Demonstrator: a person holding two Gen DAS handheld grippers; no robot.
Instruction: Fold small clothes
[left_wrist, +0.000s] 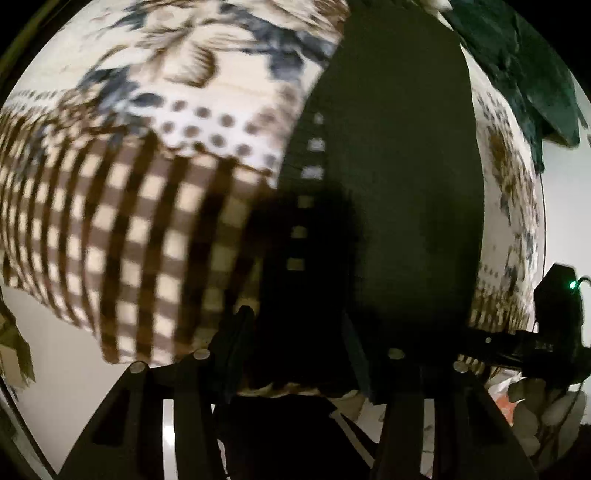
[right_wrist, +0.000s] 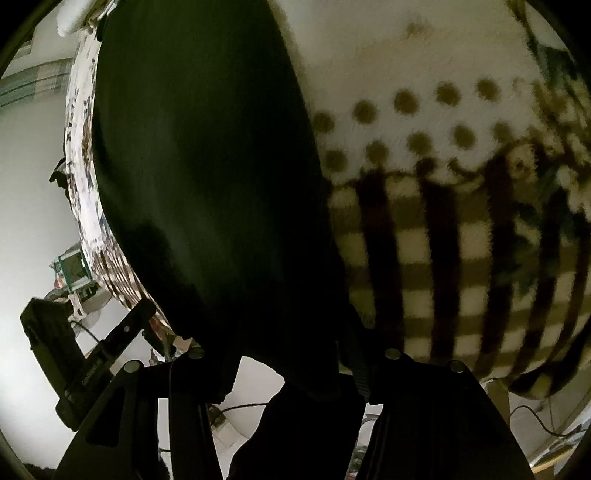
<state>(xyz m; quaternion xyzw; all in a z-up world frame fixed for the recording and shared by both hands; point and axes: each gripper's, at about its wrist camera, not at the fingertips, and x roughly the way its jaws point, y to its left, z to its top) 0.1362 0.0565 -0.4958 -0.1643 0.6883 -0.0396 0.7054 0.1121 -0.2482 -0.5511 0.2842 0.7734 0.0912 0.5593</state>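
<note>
A black garment (left_wrist: 388, 166) lies stretched over a fleece blanket, and both grippers hold its near edge. In the left wrist view my left gripper (left_wrist: 299, 332) has its jaws closed on the dark cloth, which fills the gap between the fingers. In the right wrist view the same black garment (right_wrist: 203, 147) runs away from my right gripper (right_wrist: 291, 362), whose jaws are shut on its hem. Each gripper's body shows at the side of the other's view: the right one's body (left_wrist: 554, 321), and the left one's body (right_wrist: 74, 350). Both sets of fingertips are buried in the cloth.
The blanket (left_wrist: 129, 221) under the garment is cream with brown checks, dots and dark flowers. A dark green cloth (left_wrist: 524, 74) lies at the far right. White floor (right_wrist: 29, 221), cables and a small box (right_wrist: 72, 266) show beyond the blanket's edge.
</note>
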